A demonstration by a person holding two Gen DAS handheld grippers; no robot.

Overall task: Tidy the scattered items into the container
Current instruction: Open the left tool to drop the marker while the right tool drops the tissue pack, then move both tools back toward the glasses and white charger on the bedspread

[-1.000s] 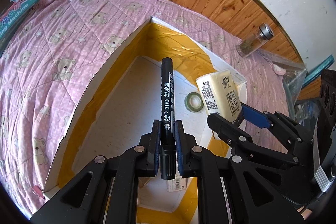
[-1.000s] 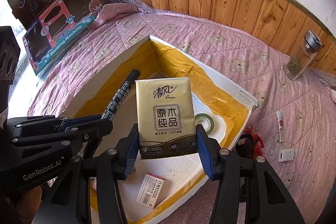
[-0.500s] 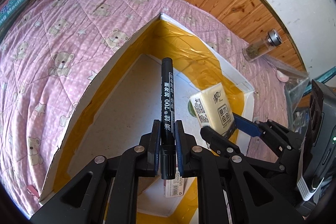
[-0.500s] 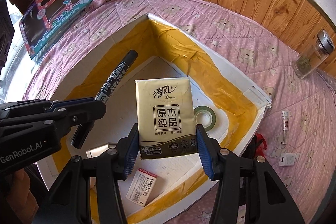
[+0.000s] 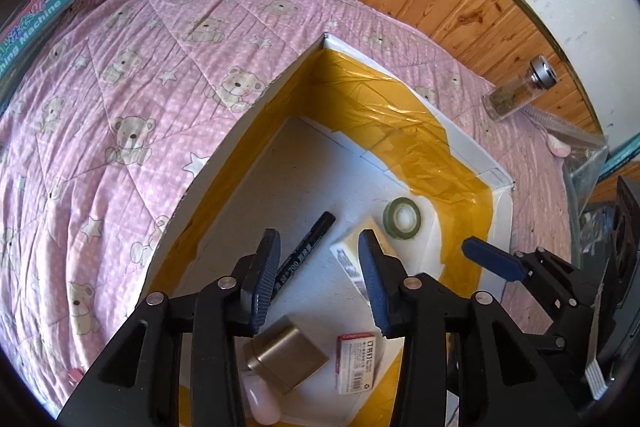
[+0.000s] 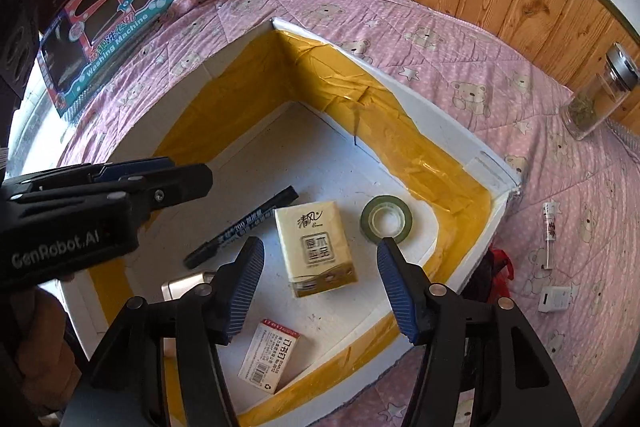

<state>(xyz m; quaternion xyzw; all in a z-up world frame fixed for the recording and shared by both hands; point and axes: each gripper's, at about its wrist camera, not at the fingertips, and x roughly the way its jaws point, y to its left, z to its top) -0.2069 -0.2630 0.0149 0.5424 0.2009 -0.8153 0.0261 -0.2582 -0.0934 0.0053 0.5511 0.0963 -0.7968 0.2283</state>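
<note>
I have both grippers hanging over the white box (image 6: 494, 169), the one lined with yellow tape that sits on the pink bear quilt (image 5: 120, 99). My left gripper (image 5: 320, 267) has its jaws spread wide with nothing between them, and my right gripper (image 6: 320, 275) is spread the same way, empty.

Everything I care about lies on the floor of the box. The black marker (image 6: 244, 225) lies flat and slanted near the box's middle, just beside the tissue pack (image 6: 316, 247), which lies face up with its label showing. Toward the box's right-hand corner, close to the tissue pack but apart from it, sits the green tape roll (image 6: 386, 219), lying flat. Nearer the front wall of the box I see a small staple box (image 6: 270, 361) with a red strip on its label. Beside it, on the left wrist view, is a brushed metal block (image 5: 286, 355), and below that something pale pink and rounded (image 5: 262, 403); my gripper frame hides most of it, so I cannot tell what it is.

Outside the box, on the quilt past its right wall, lie a slim white tube (image 6: 550, 227) and a small white tag (image 6: 554, 297). A glass jar (image 6: 596, 99) with a metal lid stands further back near the wooden panelling.
</note>
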